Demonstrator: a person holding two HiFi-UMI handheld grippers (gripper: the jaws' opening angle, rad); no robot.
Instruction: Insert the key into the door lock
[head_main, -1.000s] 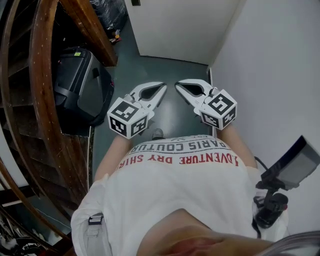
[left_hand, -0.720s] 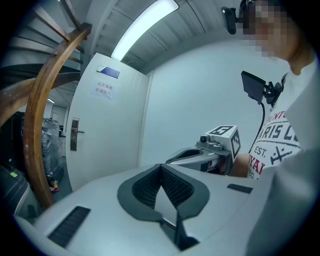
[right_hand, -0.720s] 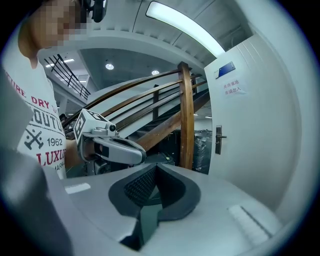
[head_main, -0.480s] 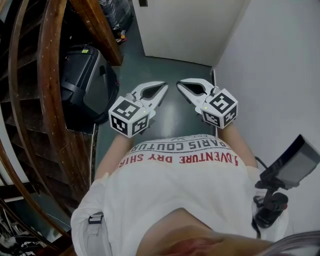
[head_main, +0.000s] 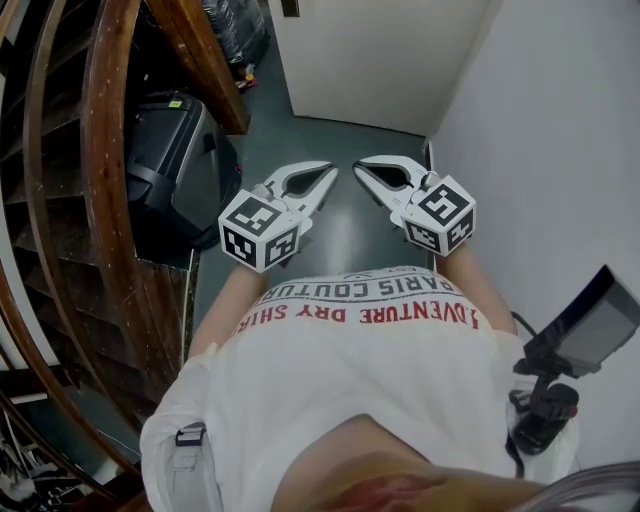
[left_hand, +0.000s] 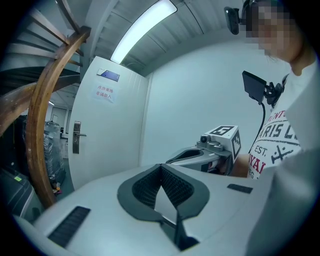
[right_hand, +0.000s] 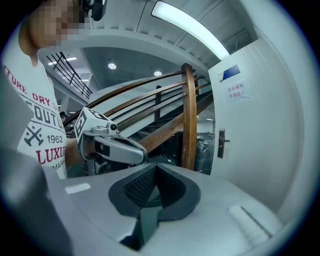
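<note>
The white door (head_main: 380, 50) stands ahead at the end of a narrow passage. Its metal handle and lock plate (left_hand: 76, 137) show on the door's left edge in the left gripper view, and again as the lock plate (right_hand: 221, 143) in the right gripper view. My left gripper (head_main: 330, 171) and right gripper (head_main: 357, 168) are held side by side in front of my chest, tips close together, well short of the door. The left gripper (left_hand: 161, 166) has its pads meeting at the tip. The right gripper (right_hand: 156, 166) is likewise shut. No key shows in any view.
A curved wooden stair railing (head_main: 105, 150) and a black case (head_main: 170, 170) crowd the left side. A white wall (head_main: 560, 150) runs along the right. A dark floor (head_main: 340, 225) leads to the door. A small screen on a mount (head_main: 580, 325) hangs at my right hip.
Both grippers, still shut, have edged slightly up and toward the door. The railing and black case have shifted a little rightward in the head view.
</note>
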